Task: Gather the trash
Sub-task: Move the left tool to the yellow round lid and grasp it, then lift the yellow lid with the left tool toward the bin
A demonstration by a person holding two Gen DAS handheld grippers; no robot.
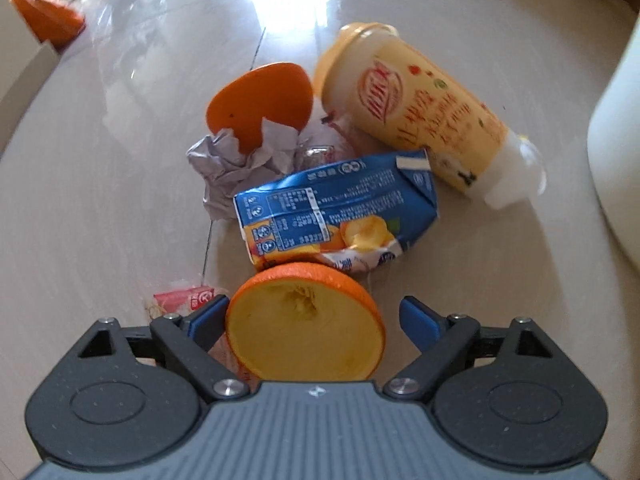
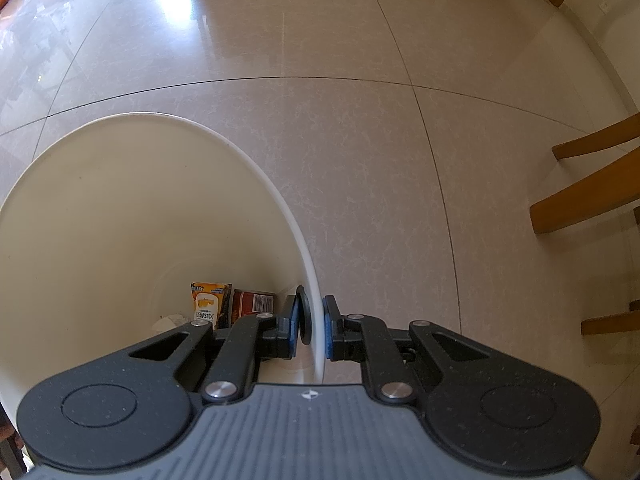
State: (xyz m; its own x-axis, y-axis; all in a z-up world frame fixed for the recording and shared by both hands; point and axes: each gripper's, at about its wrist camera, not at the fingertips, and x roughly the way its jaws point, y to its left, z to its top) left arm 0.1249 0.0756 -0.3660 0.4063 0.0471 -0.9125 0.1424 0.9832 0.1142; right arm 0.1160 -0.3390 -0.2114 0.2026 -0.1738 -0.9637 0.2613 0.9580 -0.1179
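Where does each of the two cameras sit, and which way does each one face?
Left wrist view: sits on the left gripper, facing steeply down at floor litter: a cut orange half between its open jaws, a crushed blue juice carton, a yellow drink cup.
Right wrist view: sits on the right gripper, facing down, shut on the white plastic bin rim.
Shared: the beige tiled floor; probably that bin, at the left view's right edge.
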